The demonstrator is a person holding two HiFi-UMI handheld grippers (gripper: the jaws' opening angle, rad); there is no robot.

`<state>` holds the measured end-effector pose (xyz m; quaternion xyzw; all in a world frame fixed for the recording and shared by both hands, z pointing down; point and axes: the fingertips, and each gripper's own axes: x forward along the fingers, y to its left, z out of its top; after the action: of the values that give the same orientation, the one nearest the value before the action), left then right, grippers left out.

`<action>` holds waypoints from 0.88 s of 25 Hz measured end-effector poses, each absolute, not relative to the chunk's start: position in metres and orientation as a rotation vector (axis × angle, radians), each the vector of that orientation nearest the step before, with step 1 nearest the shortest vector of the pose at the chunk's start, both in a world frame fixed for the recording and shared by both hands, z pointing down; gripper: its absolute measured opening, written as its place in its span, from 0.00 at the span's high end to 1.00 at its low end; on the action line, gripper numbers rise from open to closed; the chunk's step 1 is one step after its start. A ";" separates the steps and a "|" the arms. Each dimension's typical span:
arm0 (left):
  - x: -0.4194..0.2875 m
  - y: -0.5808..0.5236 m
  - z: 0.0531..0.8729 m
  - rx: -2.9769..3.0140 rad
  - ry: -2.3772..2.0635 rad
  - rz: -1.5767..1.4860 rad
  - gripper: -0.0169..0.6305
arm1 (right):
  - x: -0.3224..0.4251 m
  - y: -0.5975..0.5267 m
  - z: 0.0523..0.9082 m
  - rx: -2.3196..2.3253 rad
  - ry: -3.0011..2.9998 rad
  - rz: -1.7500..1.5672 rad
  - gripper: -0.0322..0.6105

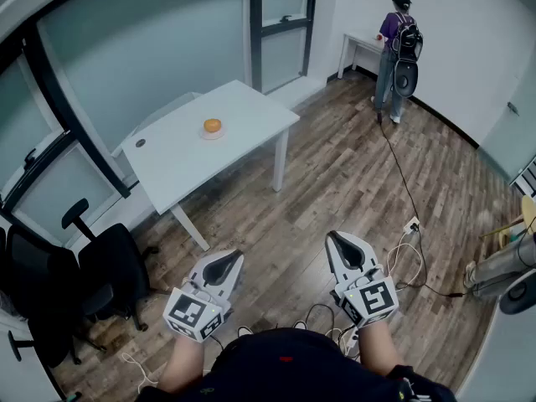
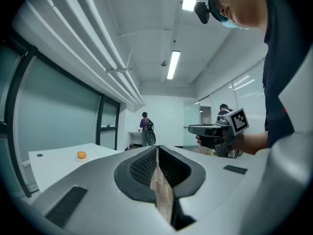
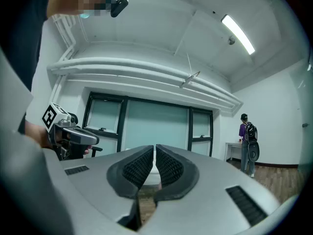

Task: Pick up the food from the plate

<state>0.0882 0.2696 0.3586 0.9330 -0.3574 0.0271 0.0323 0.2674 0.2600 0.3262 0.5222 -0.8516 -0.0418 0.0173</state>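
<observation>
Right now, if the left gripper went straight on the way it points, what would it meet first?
Probably nothing nearby: the left gripper aims just right of the white table, over open floor toward the far wall; depth unclear.

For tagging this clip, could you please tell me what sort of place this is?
Probably a sparsely furnished office room: a white table on a wood-plank floor, a black office chair beside it, and frosted glass partition walls.
</observation>
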 end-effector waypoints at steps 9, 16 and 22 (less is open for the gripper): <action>0.084 0.264 0.360 2.865 -1.102 0.093 0.92 | 0.264 0.254 0.331 1.619 -2.635 -0.124 0.89; 0.081 0.266 0.366 2.885 -1.067 0.127 0.92 | 0.263 0.251 0.337 1.647 -2.638 -0.098 0.89; 0.070 0.266 0.365 2.873 -1.073 0.110 0.92 | 0.249 0.250 0.333 1.635 -2.638 -0.125 0.89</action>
<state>0.0695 0.2659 0.3650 0.9356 -0.3494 0.0360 0.0364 0.2491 0.2501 0.3334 0.5263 -0.8491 -0.0403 0.0178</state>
